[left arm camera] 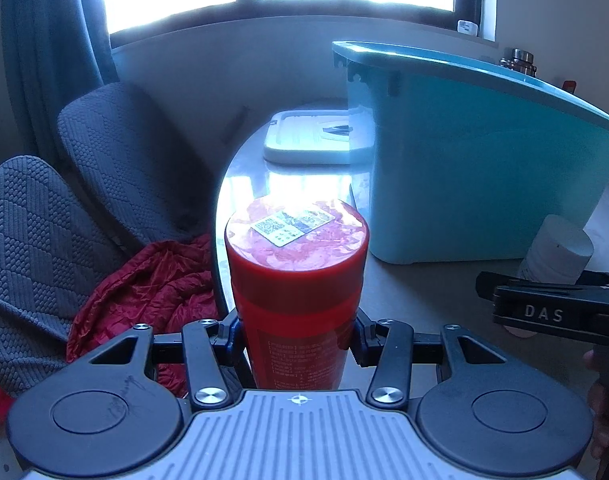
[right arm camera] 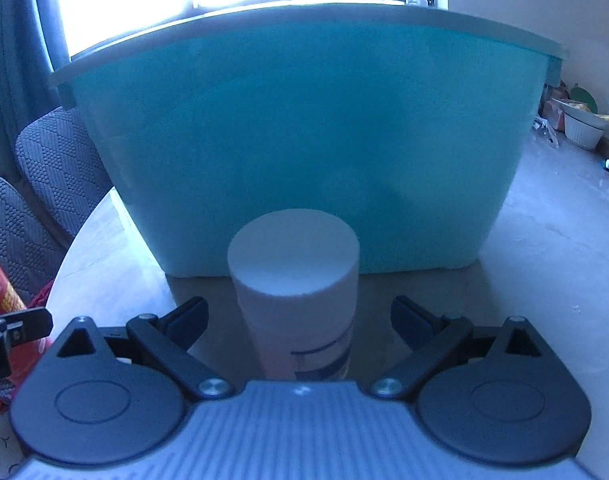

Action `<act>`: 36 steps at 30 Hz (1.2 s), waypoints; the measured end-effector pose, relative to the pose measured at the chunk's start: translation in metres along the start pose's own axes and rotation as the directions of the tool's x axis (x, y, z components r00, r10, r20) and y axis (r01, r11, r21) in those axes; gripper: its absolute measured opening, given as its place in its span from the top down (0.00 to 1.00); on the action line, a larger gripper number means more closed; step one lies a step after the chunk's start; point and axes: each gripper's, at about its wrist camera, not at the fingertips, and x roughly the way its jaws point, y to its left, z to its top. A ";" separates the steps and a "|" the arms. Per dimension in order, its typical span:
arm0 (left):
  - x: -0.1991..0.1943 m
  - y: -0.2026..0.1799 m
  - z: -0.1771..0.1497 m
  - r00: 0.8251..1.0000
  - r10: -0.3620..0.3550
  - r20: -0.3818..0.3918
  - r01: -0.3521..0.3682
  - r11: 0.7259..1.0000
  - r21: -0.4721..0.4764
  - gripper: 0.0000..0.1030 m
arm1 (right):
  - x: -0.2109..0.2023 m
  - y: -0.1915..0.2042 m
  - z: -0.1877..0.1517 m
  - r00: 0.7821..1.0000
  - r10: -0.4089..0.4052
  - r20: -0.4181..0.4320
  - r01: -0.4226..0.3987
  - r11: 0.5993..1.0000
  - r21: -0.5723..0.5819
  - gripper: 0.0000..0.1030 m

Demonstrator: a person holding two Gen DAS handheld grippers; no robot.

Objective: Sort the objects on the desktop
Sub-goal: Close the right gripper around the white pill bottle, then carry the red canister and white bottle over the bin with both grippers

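My left gripper (left arm camera: 298, 338) is shut on a red cylindrical canister (left arm camera: 298, 280) with a sticker on its lid, held upright by its lower body at the table's left edge. A white cylindrical bottle (right arm camera: 294, 292) stands on the table between the fingers of my right gripper (right arm camera: 299, 320), which is open with a gap on each side. That white bottle (left arm camera: 556, 254) and the right gripper (left arm camera: 544, 312) show at the right of the left wrist view. A large teal plastic bin (right arm camera: 304, 140) stands right behind the bottle; the teal bin (left arm camera: 476, 168) is right of the canister.
A white flat lid (left arm camera: 308, 140) lies on the table behind the canister. Grey padded chairs (left arm camera: 116, 160) and a red cloth (left arm camera: 144, 292) sit left of the round table's edge. White bowls and small items (right arm camera: 584, 128) clutter the far right of the table (right arm camera: 544, 260).
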 end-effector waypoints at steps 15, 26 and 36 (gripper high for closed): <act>-0.010 -0.002 0.008 1.000 0.000 0.012 0.000 1.000 -0.003 0.52 | -0.024 0.011 0.003 0.999 0.036 0.018 -0.035 0.999 -0.035 0.53; -0.069 -0.005 0.055 0.998 -0.043 0.045 0.043 0.999 0.004 0.52 | -0.095 0.004 0.042 0.998 0.031 0.049 -0.031 0.999 -0.014 0.53; -0.117 -0.013 0.120 0.986 -0.128 0.104 0.120 0.990 0.076 0.52 | -0.138 0.007 0.089 0.992 0.035 0.119 -0.029 0.998 -0.047 0.53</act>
